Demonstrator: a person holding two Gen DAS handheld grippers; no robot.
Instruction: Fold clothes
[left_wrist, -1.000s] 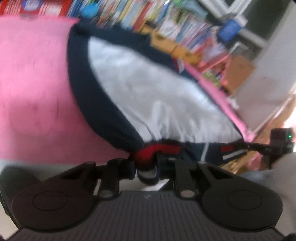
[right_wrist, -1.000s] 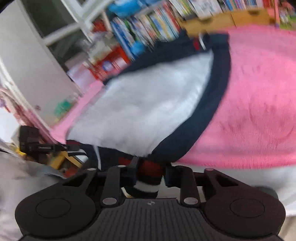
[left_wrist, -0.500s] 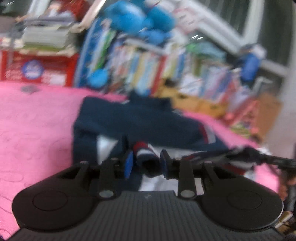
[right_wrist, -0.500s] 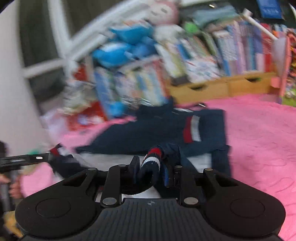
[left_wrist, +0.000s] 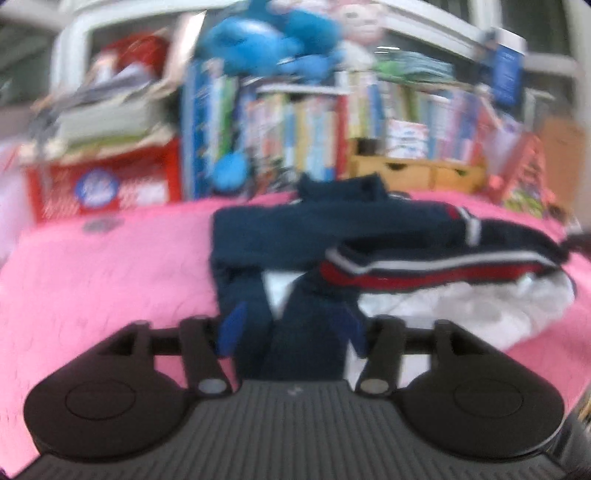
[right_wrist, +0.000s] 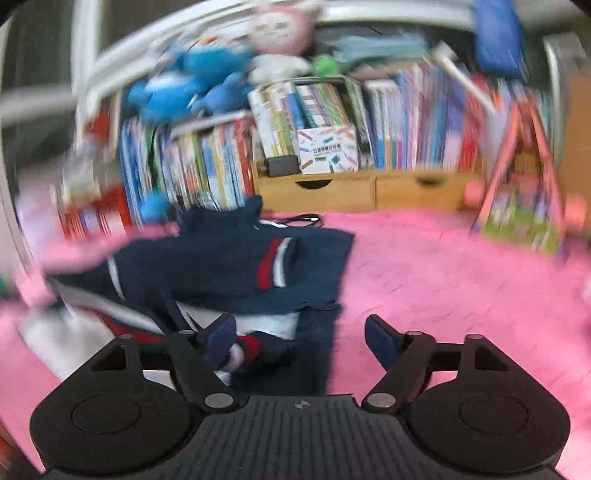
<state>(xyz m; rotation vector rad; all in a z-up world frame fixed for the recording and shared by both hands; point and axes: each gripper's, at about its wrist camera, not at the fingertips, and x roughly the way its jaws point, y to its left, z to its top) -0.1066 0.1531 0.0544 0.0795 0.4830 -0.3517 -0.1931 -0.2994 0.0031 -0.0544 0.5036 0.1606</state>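
Fingers on both my grippers are spread apart: the left gripper (left_wrist: 291, 326) has navy cloth lying loose in the gap between its blue pads, and the right gripper (right_wrist: 301, 339) stands wide, holding nothing, its left pad just beside a striped cuff (right_wrist: 245, 349). Beyond them I see the pink blanket (right_wrist: 443, 280) spreading across the whole surface. On it lies the navy jacket (left_wrist: 295, 232), folded over on itself, white lining (left_wrist: 461, 306) showing at the near edge, with a red-and-white striped hem (left_wrist: 424, 271) across it. Behind, I see blurred bookshelves (right_wrist: 406, 122) and a blue plush toy (left_wrist: 258, 40).
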